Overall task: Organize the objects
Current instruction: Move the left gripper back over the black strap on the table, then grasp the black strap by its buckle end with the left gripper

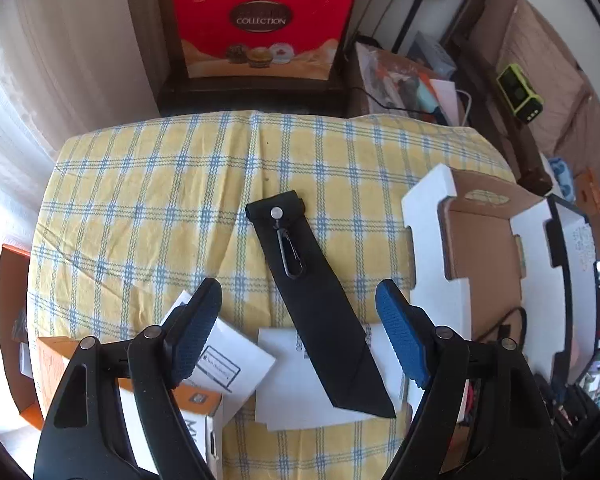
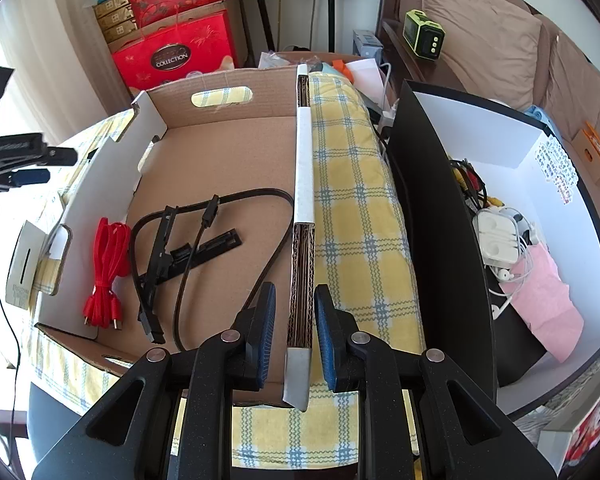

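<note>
R fingers (image 2: 327, 334) astride box wall (image 2: 303, 184)

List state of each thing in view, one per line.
left gripper: open, above black pouch
black pouch: flat on tablecloth, snap closed
right gripper: straddling cardboard box wall, gaps visible
cardboard box: open-topped
red cable: bundled, in box
black cable: loose, in box
</note>
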{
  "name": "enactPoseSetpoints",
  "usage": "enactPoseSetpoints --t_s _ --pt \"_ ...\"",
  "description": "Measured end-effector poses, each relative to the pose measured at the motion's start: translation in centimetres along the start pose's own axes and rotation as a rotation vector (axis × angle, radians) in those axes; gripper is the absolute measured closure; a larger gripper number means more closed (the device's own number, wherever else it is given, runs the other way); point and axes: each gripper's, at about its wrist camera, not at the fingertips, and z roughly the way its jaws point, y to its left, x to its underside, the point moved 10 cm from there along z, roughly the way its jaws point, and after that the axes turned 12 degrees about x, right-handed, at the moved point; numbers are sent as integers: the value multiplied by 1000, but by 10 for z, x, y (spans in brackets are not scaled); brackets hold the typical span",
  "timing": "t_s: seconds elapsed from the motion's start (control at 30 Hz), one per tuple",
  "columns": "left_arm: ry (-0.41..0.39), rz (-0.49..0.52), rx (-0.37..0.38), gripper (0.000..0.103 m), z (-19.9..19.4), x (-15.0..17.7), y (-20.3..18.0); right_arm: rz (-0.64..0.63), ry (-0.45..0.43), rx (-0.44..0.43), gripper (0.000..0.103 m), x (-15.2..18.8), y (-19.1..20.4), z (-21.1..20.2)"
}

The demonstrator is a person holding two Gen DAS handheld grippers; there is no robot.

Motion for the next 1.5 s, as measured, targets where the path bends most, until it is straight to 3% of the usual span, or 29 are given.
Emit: enactPoseSetpoints --t_s 0.33,0.5,0.57,0.67,0.8,1.0,1.5 --pt "-13 -107 -106 31 46 -29 23 -9 1 -2 84 -1 0 -1" --pt "-41 -69 -164 42 55 -33 25 -14 5 -2 84 0 1 1" --pt "-64 -32 -160 62 54 -35 19 -17 4 2 84 0 2 1" --pt "-66 16 -194 62 51 -34 14 -17 6 2 84 0 2 3" --pt "-63 16 -143 62 44 -28 7 -15 8 2 84 1 1 3" --pt "-129 42 -30 62 -1 -25 -18 -10 10 1 84 1 1 5" --pt "-258 238 128 62 -117 -11 -92 2 7 3 84 -1 0 6"
